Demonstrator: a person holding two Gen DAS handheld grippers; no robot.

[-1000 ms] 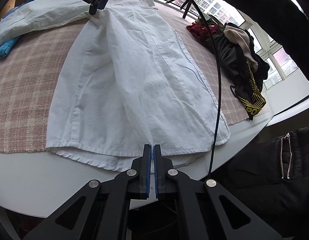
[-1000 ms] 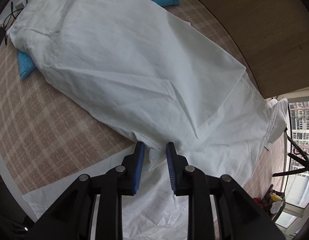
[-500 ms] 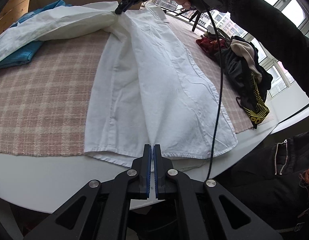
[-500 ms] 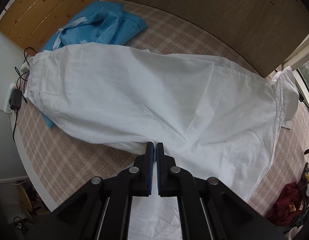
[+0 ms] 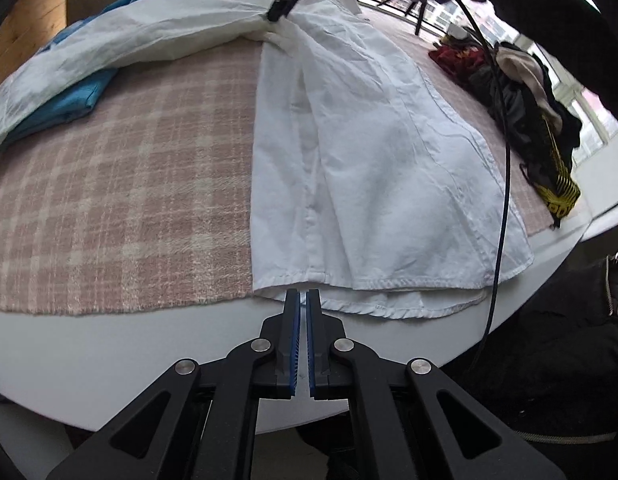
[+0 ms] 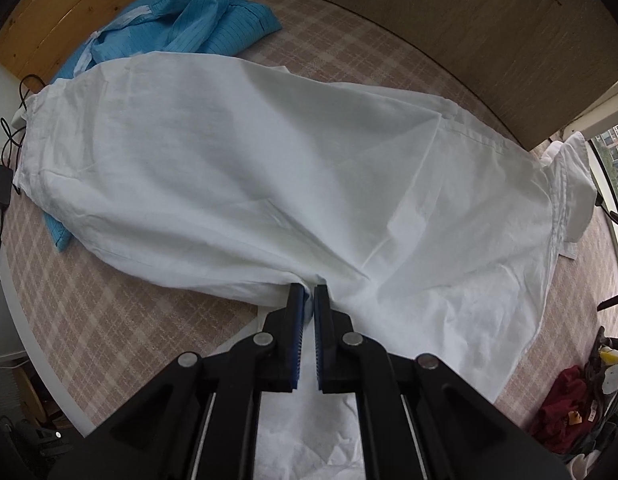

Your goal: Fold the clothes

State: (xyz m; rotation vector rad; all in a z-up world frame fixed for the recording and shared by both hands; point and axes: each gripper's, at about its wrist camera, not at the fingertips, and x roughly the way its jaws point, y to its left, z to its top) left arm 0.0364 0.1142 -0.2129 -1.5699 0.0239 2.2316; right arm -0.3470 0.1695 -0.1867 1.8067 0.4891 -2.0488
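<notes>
Folding white cotton button-up shirt (image 5: pixel 389 168) lying lengthwise on pink plaid tablecloth (image 5: pixel 129 184). My right gripper (image 6: pixel 308 300) clenched on armpit fabric; I lift sleeve (image 6: pixel 169 168) evenly across body. My left gripper (image 5: pixel 303 304) pinches hem; I keep it taut.

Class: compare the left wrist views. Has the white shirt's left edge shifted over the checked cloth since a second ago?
Yes. The white shirt has folded rightward: its left edge now bares more checked cloth, pulled by the right gripper.

No legible txt; yellow print on black garment (image 5: pixel 559 196) unreadable.
</notes>
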